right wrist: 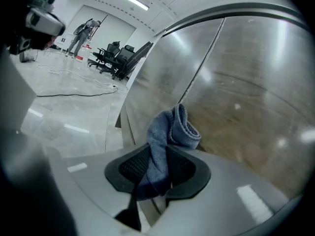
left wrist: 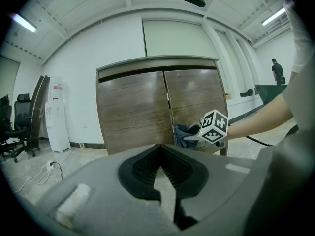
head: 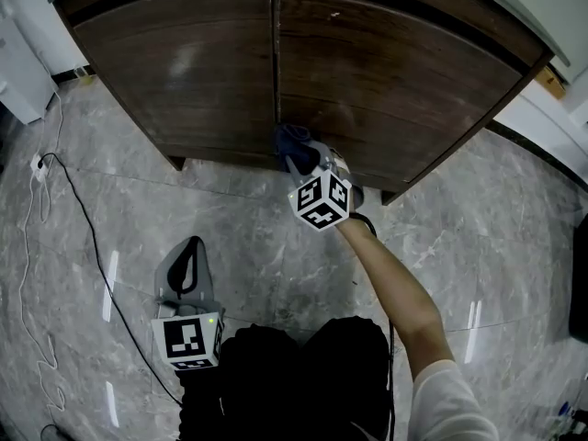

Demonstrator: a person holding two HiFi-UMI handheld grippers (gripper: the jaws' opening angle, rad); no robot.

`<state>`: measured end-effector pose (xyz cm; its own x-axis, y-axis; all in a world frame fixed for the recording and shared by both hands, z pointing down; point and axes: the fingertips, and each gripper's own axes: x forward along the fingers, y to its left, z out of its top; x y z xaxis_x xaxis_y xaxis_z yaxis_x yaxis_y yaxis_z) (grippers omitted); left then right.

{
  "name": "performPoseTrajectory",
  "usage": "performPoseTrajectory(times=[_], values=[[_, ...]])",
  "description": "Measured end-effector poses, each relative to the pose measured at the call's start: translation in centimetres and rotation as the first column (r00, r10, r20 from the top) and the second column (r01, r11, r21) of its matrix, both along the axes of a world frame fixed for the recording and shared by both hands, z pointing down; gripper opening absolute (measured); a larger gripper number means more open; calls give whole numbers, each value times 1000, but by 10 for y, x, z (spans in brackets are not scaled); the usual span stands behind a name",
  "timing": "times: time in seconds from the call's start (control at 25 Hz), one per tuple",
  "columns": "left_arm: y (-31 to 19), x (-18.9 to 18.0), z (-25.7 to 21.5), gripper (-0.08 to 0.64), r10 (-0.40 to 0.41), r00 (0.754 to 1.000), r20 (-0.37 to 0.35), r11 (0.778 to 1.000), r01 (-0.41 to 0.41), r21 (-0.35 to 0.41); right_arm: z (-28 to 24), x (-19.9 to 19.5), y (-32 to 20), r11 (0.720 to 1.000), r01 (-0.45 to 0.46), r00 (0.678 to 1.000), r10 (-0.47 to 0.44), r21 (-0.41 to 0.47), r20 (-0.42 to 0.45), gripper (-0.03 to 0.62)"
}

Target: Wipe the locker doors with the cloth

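Wiping low on the locker doors (head: 386, 72), I needed flat, firm pushes; my right gripper (head: 303, 159) pinched the cloth (right wrist: 170, 127), my left gripper (left wrist: 158, 176) was closed, empty.

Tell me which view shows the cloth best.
Right gripper view: the cloth sits close and centred, pinched between the jaws of the right gripper, its folds clear. Head view shows only a small dark-blue bunch against the locker doors, beyond that gripper. Left gripper view shows it far off, tiny.
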<state>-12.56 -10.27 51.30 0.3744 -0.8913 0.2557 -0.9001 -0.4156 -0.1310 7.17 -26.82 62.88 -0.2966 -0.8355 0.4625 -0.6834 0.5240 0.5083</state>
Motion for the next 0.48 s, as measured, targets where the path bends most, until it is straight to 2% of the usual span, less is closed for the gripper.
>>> performPoseTrajectory(times=[0.16,0.28,0.48], values=[[4,2,0,2,9,1000,3,1000,-9,6,-34,-3,-3,1000,0,1000,1,30,-9,109],[4,4,-7,2,21,1000,0,999,-21,29,-60,-6,-5,999,-8,1000,8,48,8,109],[7,5,-11,2,25,1000,-6,999,-25,25,-103,-12,-10,997,-10,1000,8,80,25,109]])
